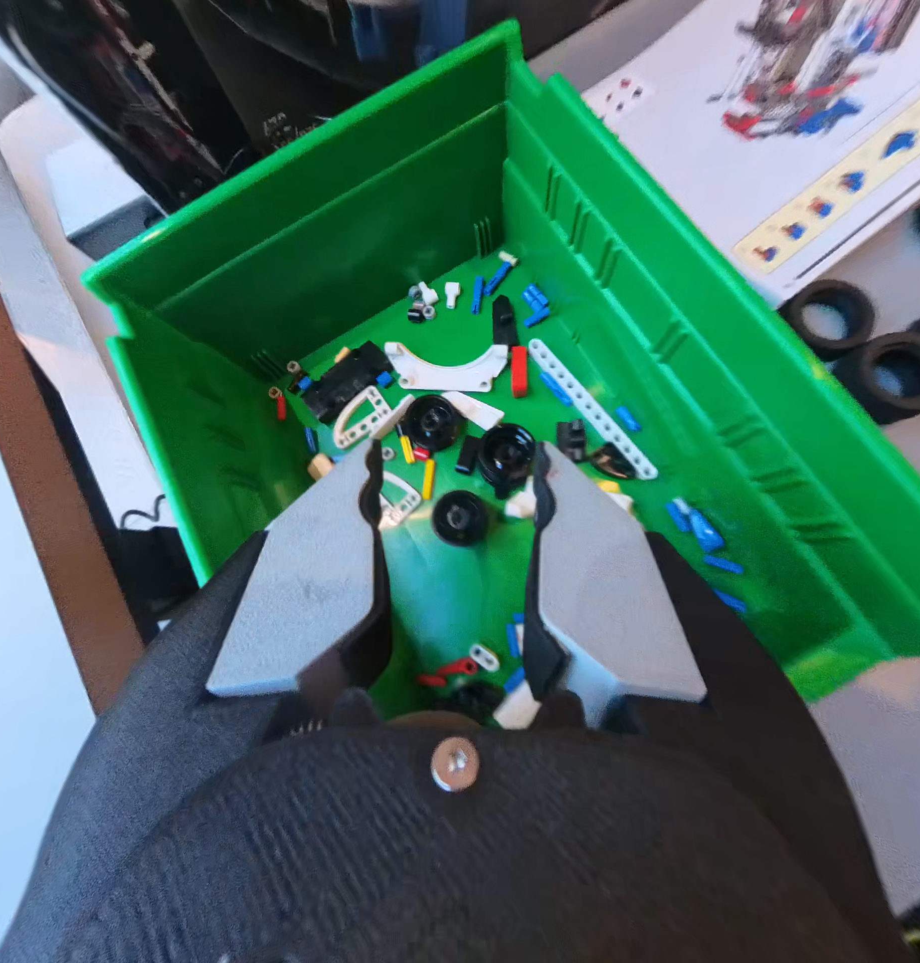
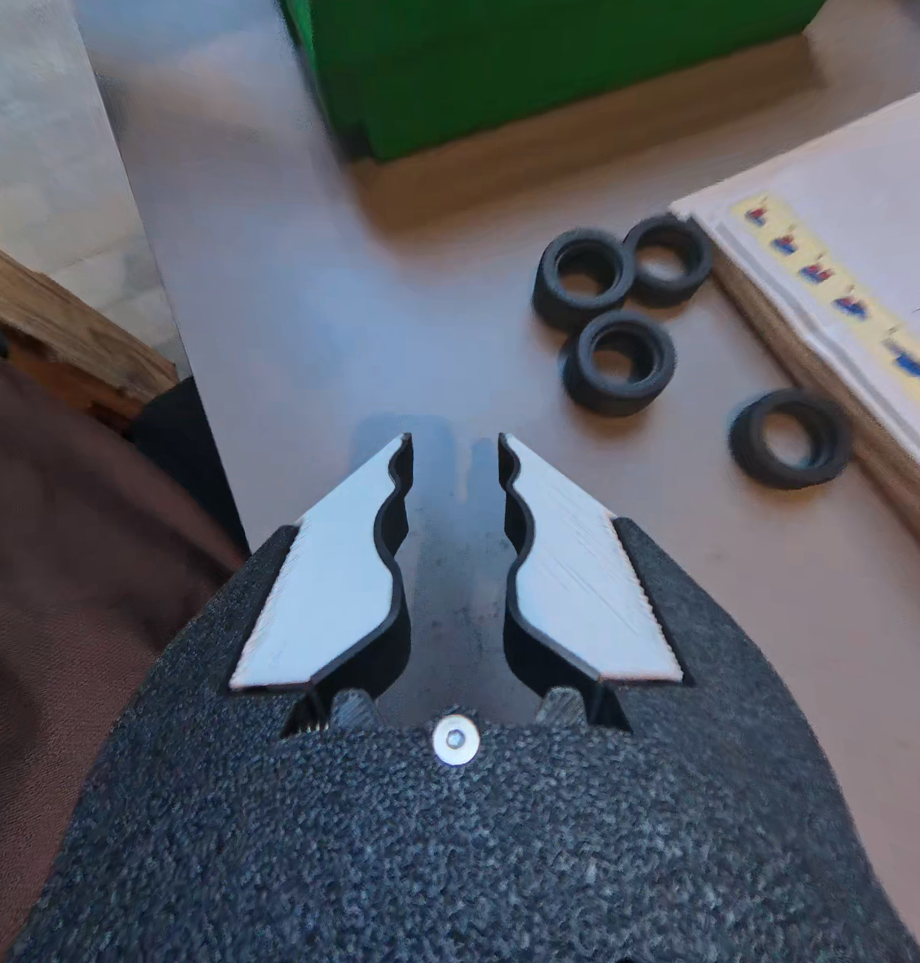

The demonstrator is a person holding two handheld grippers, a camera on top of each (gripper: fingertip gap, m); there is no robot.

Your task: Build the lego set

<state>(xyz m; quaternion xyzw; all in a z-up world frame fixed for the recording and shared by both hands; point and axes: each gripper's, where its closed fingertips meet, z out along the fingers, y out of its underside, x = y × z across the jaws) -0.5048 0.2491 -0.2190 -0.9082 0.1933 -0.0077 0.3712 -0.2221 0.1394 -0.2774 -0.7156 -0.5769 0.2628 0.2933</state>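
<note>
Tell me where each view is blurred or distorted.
Left wrist view: the green bin walls bow from the wide-angle lens; the instruction booklet is smeared by motion. Right wrist view: the black tyres and booklet are soft, while the right gripper stays sharp.

Each hand-held gripper (image 1: 455,458) (image 2: 455,448) has a textured black shell with one silver screw. Its fingers (image 2: 338,583) are pale grey, edged with wavy black pads

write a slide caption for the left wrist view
Open left gripper poised over loose black plastic wheel hubs in green plastic bin.
</note>
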